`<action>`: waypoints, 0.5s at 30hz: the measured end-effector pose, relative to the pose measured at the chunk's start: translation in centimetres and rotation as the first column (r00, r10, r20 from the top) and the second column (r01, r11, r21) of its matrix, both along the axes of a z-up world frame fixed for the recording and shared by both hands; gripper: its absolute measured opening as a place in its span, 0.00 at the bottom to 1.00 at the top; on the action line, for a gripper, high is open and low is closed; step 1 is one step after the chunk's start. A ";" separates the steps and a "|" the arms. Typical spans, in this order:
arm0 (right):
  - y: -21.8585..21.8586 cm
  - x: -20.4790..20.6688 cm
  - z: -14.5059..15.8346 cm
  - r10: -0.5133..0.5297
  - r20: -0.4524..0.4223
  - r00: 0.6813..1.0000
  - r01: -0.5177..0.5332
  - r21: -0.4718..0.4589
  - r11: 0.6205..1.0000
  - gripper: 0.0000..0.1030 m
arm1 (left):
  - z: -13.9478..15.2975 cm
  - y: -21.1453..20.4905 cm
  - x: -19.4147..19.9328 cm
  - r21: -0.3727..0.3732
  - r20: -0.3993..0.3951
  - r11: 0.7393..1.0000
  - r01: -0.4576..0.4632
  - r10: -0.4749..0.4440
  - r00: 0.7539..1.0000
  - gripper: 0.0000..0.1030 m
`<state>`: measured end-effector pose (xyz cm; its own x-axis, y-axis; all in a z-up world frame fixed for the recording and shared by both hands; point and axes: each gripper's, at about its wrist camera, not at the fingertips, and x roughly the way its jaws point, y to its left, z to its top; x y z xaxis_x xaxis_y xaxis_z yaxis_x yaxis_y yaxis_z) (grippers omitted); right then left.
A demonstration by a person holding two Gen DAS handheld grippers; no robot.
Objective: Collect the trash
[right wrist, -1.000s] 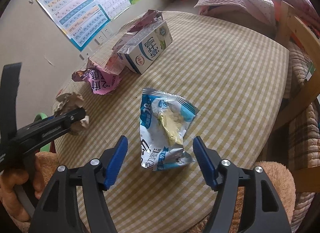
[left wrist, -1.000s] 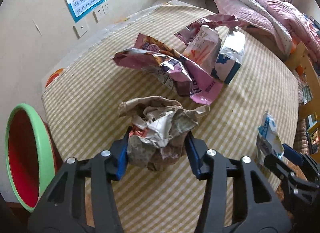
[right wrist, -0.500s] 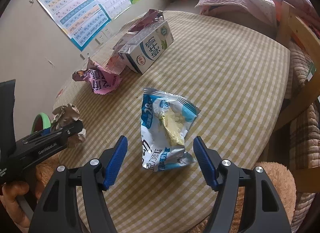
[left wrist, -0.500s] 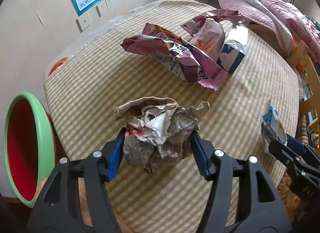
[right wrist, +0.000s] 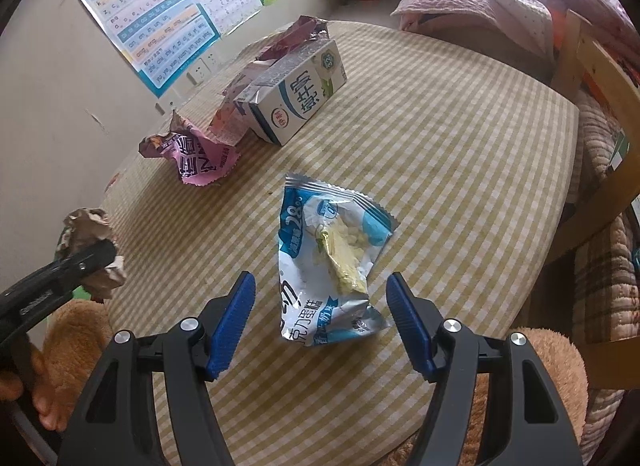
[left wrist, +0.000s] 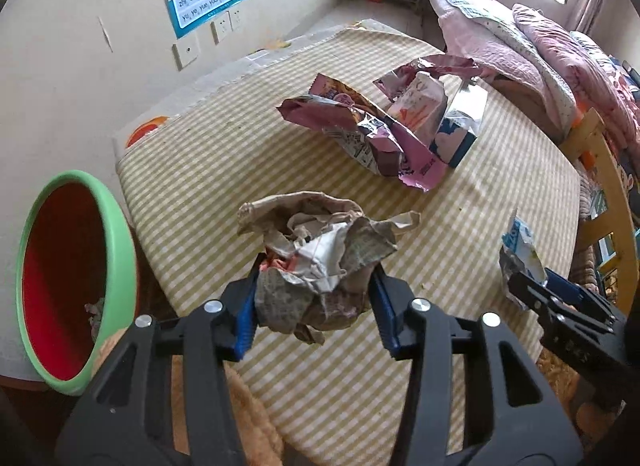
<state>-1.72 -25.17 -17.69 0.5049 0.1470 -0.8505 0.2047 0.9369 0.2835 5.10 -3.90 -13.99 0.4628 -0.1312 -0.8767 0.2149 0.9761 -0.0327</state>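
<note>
My left gripper (left wrist: 314,308) has just closed further and clamps the crumpled brown-grey paper wad (left wrist: 320,262) above the checked table (left wrist: 200,169). My right gripper (right wrist: 320,322), closing, straddles the blue-white foil wrapper (right wrist: 328,266) without touching. The loose wad may slip out short of the green-rimmed red bin (left wrist: 72,282).

Both wrist views overlook one checked table (left wrist: 240,153).

A crumpled brown paper wad (left wrist: 320,262) looks matt and rough. The blue-and-white foil snack wrapper (right wrist: 332,258) and pink foil wrapper (left wrist: 360,133) shine glossy. The checked yellow tablecloth (right wrist: 460,145) is woven cloth; the green-rimmed bin (left wrist: 116,242) is smooth plastic.
</note>
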 end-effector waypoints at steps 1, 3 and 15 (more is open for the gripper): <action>0.1 0.0 0.0 0.003 -0.003 1.000 -0.003 -0.002 1.000 0.51 | 0.1 0.1 -0.1 0.000 0.000 1.000 -0.001 0.001 1.000 0.45; 0.2 0.1 -0.2 0.009 -0.008 1.000 -0.009 -0.007 1.000 0.43 | 0.1 0.2 -0.3 -0.001 0.000 1.000 0.000 0.000 1.000 0.45; 0.7 0.1 0.3 0.028 0.013 1.000 -0.027 -0.034 0.999 0.33 | 0.7 0.6 -0.7 -0.009 0.014 1.000 0.010 -0.010 1.000 0.45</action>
<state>-1.58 -24.45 -17.41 0.5128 0.1327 -0.8482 0.1750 0.9511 0.2546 4.36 -3.29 -13.27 0.4732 -0.1440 -0.8691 0.2251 0.9736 -0.0388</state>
